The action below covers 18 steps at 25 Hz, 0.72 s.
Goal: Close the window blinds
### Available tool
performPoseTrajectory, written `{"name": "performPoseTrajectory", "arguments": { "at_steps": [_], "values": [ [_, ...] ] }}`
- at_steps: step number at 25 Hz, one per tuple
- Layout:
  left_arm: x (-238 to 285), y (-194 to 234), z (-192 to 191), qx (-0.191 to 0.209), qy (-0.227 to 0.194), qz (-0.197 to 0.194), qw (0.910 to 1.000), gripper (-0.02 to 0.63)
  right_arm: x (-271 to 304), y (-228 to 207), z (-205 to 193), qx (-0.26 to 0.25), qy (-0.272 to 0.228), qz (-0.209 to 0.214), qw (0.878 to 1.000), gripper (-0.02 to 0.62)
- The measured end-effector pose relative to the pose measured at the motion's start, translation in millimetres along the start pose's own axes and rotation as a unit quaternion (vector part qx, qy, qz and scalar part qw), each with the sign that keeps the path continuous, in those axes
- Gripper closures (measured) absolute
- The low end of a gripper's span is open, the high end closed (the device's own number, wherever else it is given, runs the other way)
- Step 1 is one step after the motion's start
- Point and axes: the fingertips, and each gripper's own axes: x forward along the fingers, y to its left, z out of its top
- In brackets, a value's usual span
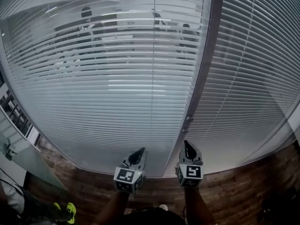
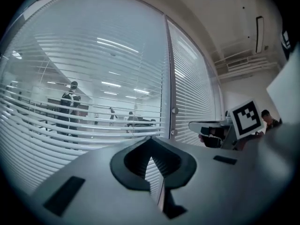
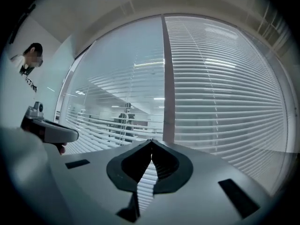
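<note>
In front of left hand-held gripper (image 1: pixel 140 152) and right hand-held gripper (image 1: pixel 186 145): window blinds (image 1: pixel 117 102), near; both closed, empty.

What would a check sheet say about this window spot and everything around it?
Surface: wooden floor below the window.
Job's things: left blinds have open slats you can see through; right blinds look closed; frame post stands between them.
Clutter: nothing seen.
Grippers: left gripper and right gripper are both shut, empty, and pointing at the window.
Cables: nothing seen.
Surroundings: people stand beyond the left blinds.
</note>
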Motion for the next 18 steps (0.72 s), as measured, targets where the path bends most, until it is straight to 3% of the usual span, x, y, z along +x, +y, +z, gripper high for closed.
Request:
{"name": "performPoseTrajectory", "arguments": {
  "at_steps": [5,18],
  "values": [
    [2,-1,5,-0.01,0.006,0.021,0.9997,0.606,17,-14,10,0.009,0.007,0.003,1.0,0.592],
    [13,-3,-22,-0.018,0.012,0.028,0.9994,0.606,43,-35,14,0.025,-0.013,-0.019,0.999,0.479]
  ]
}}
